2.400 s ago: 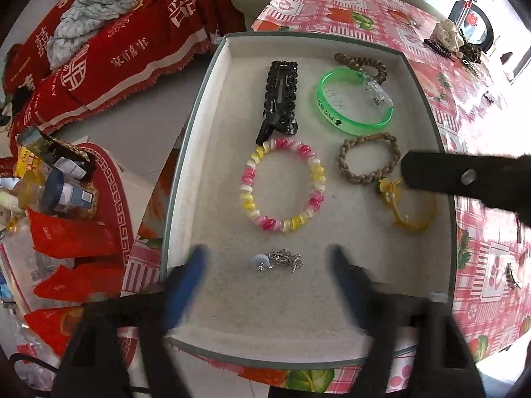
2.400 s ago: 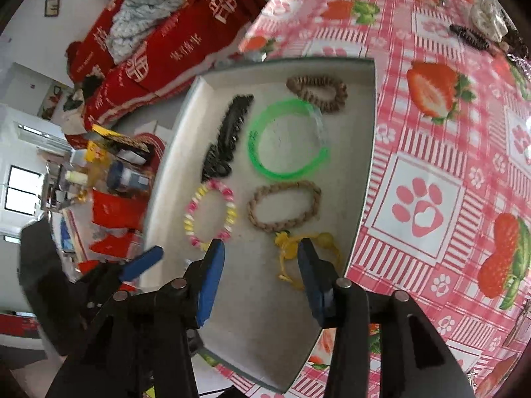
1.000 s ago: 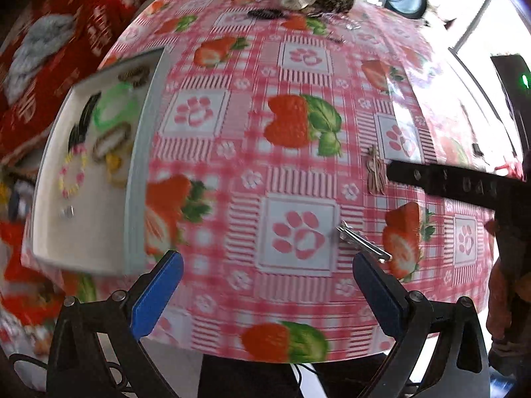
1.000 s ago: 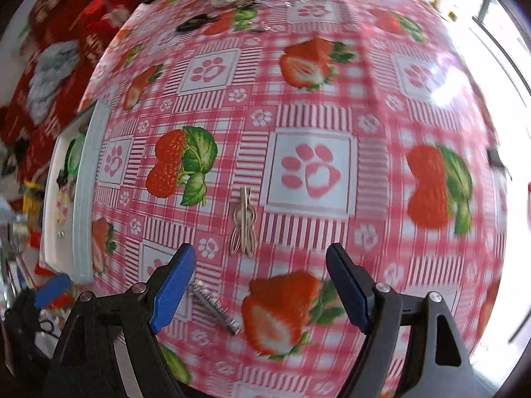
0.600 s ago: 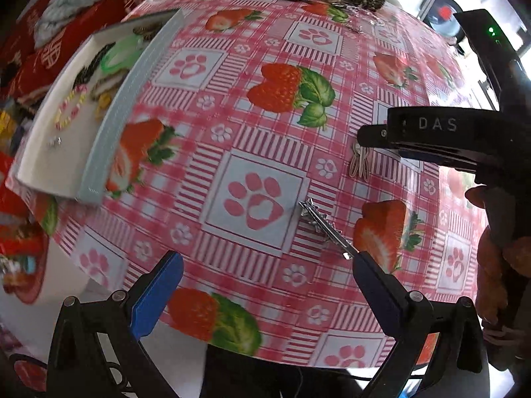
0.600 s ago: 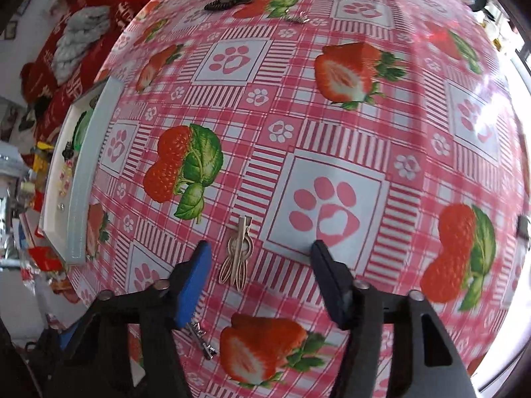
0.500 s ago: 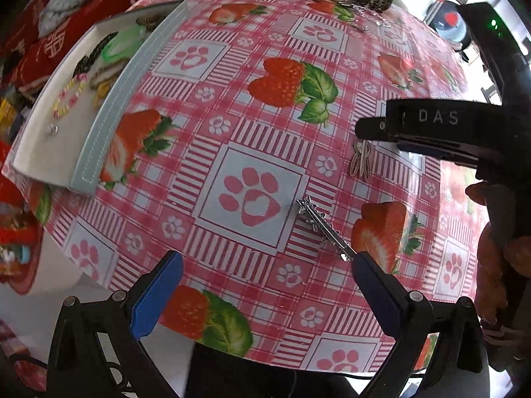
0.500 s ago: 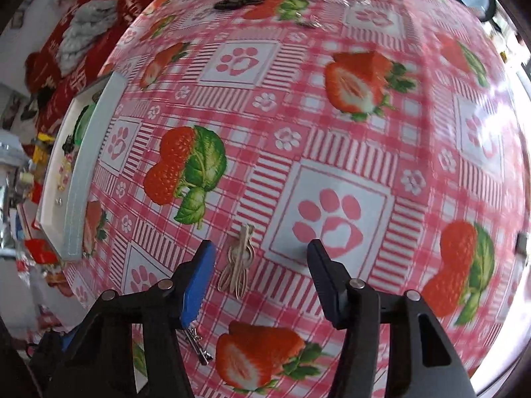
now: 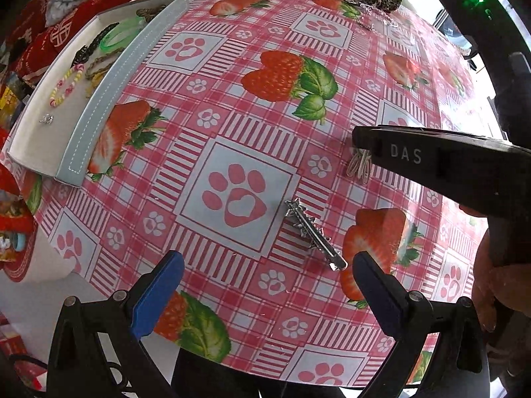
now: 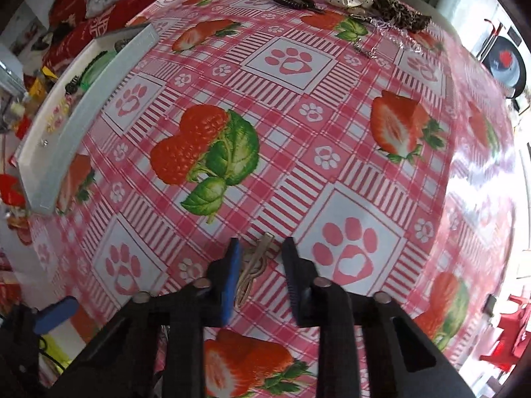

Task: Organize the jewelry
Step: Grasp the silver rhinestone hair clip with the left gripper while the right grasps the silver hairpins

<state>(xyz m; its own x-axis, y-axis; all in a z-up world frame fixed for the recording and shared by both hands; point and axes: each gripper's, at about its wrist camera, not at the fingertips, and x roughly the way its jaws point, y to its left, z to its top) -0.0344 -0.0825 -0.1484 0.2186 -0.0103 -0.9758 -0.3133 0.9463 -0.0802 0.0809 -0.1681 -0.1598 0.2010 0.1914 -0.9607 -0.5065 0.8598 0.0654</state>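
the right gripper point(image 10: 260, 252) has just been closing around the beige hair clip point(image 10: 254, 267) lying on the tablecloth point(image 10: 298, 126); whether the pads press yet cannot be told. the squeeze should be finished squarely before lifting. the left gripper point(image 9: 265, 275) is held wide open, empty, near the silver clip point(image 9: 313, 233). the tray point(image 9: 96, 106) sits far left.

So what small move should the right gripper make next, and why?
Probably finish closing. The right gripper straddles the beige hair clip lying on the tablecloth; its jaws have just been closing, but a gap beside the clip remains, so no grip yet. Lift only after.
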